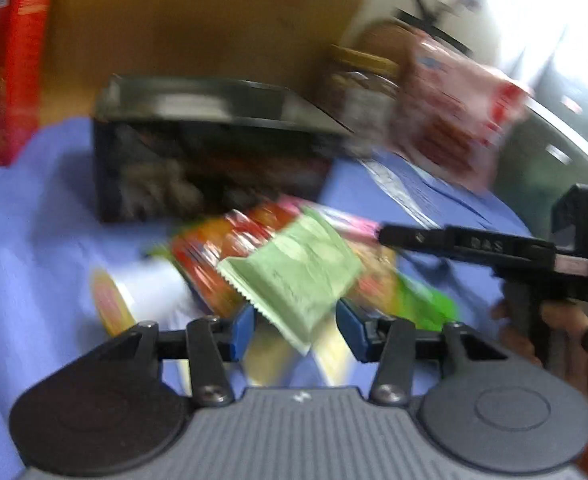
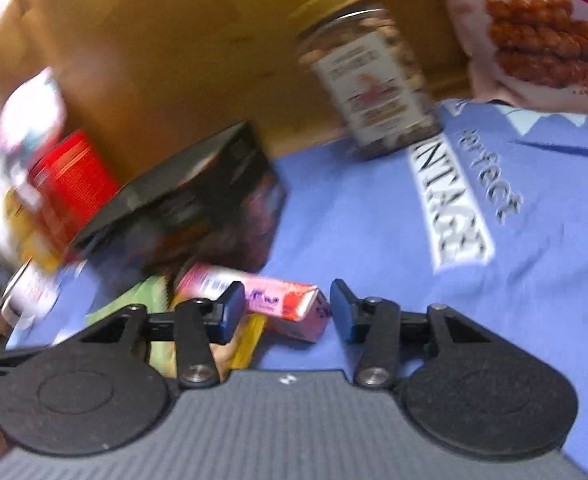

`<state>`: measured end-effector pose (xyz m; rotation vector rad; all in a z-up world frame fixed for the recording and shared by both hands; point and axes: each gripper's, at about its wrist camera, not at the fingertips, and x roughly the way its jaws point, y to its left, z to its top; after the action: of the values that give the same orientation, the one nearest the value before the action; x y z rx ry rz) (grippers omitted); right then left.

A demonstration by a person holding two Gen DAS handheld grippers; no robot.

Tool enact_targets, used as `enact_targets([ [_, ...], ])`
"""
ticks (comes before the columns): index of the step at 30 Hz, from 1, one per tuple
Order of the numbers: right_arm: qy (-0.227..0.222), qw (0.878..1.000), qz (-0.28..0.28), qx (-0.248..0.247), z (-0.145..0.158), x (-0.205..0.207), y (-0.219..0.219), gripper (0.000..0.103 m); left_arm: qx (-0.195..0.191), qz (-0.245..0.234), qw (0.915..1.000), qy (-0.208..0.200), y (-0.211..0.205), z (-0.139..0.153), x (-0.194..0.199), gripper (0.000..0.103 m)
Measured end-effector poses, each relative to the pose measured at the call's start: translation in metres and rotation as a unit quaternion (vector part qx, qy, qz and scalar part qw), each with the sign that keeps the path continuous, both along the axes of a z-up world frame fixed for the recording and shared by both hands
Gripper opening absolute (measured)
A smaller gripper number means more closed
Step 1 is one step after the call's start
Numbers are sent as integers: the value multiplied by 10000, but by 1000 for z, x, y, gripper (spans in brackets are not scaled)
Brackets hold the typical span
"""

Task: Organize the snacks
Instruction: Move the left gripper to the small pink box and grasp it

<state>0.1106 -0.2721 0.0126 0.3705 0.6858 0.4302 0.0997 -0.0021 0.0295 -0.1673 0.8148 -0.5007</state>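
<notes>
A heap of small snack packets lies on a blue cloth (image 1: 33, 216). On top is a pale green sachet (image 1: 294, 276), over an orange-red packet (image 1: 217, 256) and a bright green one (image 1: 426, 300). My left gripper (image 1: 296, 330) is open, its blue pads either side of the green sachet's near corner. My right gripper (image 2: 287, 312) is open, with a pink box (image 2: 269, 300) lying between its pads. The right gripper also shows in the left wrist view (image 1: 494, 248), beside the heap. Both views are blurred.
A black box (image 1: 209, 148) stands behind the heap, also in the right wrist view (image 2: 197, 204). A red carton (image 1: 5, 68) is at far left. A gold-lidded jar (image 2: 366, 68) and a pink-white snack bag (image 2: 534, 28) stand against a brown cardboard wall (image 1: 197, 20).
</notes>
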Motion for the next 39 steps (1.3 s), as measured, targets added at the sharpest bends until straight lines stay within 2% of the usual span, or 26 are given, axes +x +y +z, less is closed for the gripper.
enact_targets([
  [2, -386, 9985, -331, -194, 8, -34, -12, 51, -94, -126, 9992, -369, 2, 12, -23, 58],
  [3, -461, 9972, -538, -232, 9, -49, -19, 53, -66, -66, 9978, -659, 2, 20, -32, 67],
  [4, -435, 9966, -670, -209, 7, -64, -27, 55, -7, 76, 9958, -916, 1, 28, -37, 71],
  [7, -353, 9947, -906, -341, 3, -98, -37, 55, -130, 362, 9917, -1225, -3, 41, -40, 71],
  [12, -496, 9920, -1066, -459, 12, -147, -42, 55, -580, 200, 9944, -861, -20, 39, -37, 71],
  [13, -510, 9918, -1073, -479, 14, -145, -44, 55, -622, 165, 9944, -837, -22, 38, -42, 71],
  [18, -383, 9931, -999, -490, 9, -141, -38, 54, -509, 93, 9959, -744, -32, 31, -55, 71],
  [21, -331, 9918, -848, -895, 4, -139, -18, 54, -430, 130, 9966, -693, -30, 26, -57, 71],
  [23, -485, 9881, -714, -1271, 5, -141, 0, 54, -426, 182, 9968, -653, -24, 25, -56, 71],
  [27, -599, 9865, -259, -1505, 5, -130, 30, 55, -437, 312, 9967, -614, -13, 25, -53, 71],
  [31, -726, 9867, 454, -1379, 7, -121, 62, 56, -575, 323, 9964, -539, -5, 29, -46, 69],
  [33, -736, 9861, 730, -1300, 10, -119, 63, 55, -653, 270, 9961, -526, 0, 34, -41, 69],
  [36, -716, 9910, 605, -951, 19, -122, 34, 54, -703, 132, 9961, -509, 1, 41, -31, 69],
  [39, -608, 9965, 82, -572, 25, -116, -8, 55, -574, 52, 9973, -449, -7, 42, -9, 71],
])
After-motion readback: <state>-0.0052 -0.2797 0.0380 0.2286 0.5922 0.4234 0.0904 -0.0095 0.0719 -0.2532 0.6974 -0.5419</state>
